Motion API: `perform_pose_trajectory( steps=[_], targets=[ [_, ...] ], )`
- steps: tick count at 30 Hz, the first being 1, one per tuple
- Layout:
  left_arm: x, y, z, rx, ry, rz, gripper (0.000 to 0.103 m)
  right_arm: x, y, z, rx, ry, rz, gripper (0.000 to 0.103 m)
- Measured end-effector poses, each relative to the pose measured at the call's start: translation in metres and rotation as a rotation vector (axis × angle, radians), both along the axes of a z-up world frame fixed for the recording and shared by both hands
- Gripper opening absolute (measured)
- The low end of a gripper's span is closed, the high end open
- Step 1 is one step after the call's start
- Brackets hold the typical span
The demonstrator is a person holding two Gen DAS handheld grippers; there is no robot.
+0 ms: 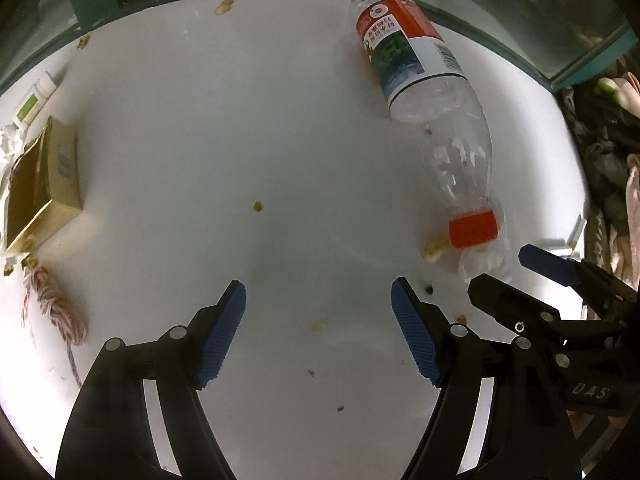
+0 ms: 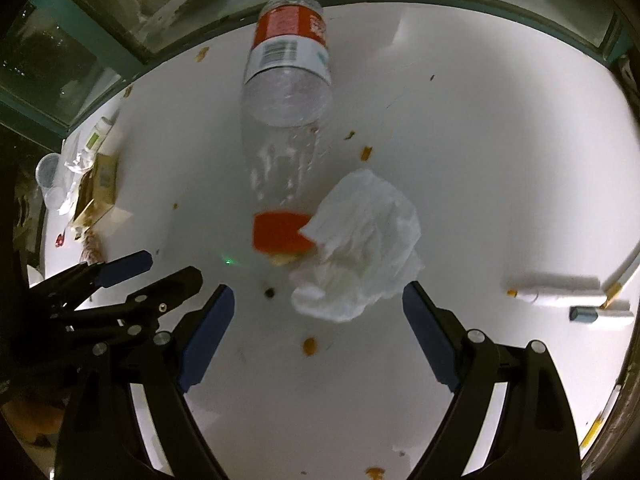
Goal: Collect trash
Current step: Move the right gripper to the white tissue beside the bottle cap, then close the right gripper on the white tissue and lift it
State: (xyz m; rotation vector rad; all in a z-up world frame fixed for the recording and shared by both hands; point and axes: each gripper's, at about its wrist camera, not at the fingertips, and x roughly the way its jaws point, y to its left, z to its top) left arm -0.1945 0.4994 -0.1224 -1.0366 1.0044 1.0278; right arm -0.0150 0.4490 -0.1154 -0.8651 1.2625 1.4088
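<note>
A clear plastic bottle (image 1: 420,72) (image 2: 288,80) with a red label and a red cap (image 2: 280,232) lies on the white table (image 1: 248,128), cap toward me. Against the cap rests a crumpled white tissue (image 2: 368,232), whose edge also shows in the left wrist view (image 1: 486,260). My right gripper (image 2: 319,288) (image 1: 502,270) is open just above the table, with the tissue's lower part between its blue pads and untouched. Beside it on the left, my left gripper (image 1: 318,284) (image 2: 171,266) hangs open over bare table, holding nothing.
At the left lie a tan cardboard box (image 1: 44,184), a small white bottle with a green label (image 1: 34,100), red-and-white twine (image 1: 52,300) and clear plastic cups (image 2: 50,176). White tubes (image 2: 560,288) lie at the right. Crumbs dot the table. A teal-framed glass pane (image 2: 100,40) borders the far edge.
</note>
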Motion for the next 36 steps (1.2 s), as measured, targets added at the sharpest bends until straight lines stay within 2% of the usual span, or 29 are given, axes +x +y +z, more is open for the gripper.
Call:
perform_pose_trajectory(
  steps=[3,7,13,14,18,20,21,22,23,28,36],
  targets=[
    [0.001,0.004,-0.003,0.006,-0.002,0.001,0.072,0.001,0.005,-0.003,-0.004,0.015,0.006,0.083],
    [0.004,0.007,-0.006,0.028,0.012,-0.006,0.072,0.001,0.008,-0.007,-0.001,-0.011,0.005,0.083],
    [0.002,0.014,-0.007,0.061,0.020,0.001,0.073,-0.002,0.010,-0.015,-0.007,-0.096,0.032,0.082],
    [0.002,0.010,-0.006,0.065,0.018,-0.004,0.074,-0.003,0.009,-0.017,-0.009,-0.105,0.034,0.073],
    [0.007,0.008,-0.008,0.073,0.011,-0.028,0.078,-0.011,0.010,-0.017,0.011,-0.180,0.054,0.056],
    [0.011,0.005,-0.008,0.080,0.017,-0.042,0.080,-0.013,0.012,-0.015,0.021,-0.184,0.062,0.041],
    [0.014,0.004,-0.008,0.081,0.018,-0.047,0.080,-0.014,0.013,-0.014,0.024,-0.174,0.065,0.037],
    [0.019,0.005,-0.009,0.081,0.016,-0.051,0.080,-0.014,0.014,-0.014,0.025,-0.142,0.068,0.027],
    [0.016,0.004,-0.009,0.079,0.015,-0.049,0.080,-0.014,0.014,-0.014,0.024,-0.129,0.067,0.021],
    [0.014,0.001,-0.007,0.064,-0.011,-0.041,0.080,-0.005,0.009,-0.013,0.010,-0.035,0.032,0.019],
    [0.021,-0.024,0.019,0.080,-0.040,-0.060,0.080,0.000,-0.012,0.005,0.004,0.106,0.012,0.019]
  ],
)
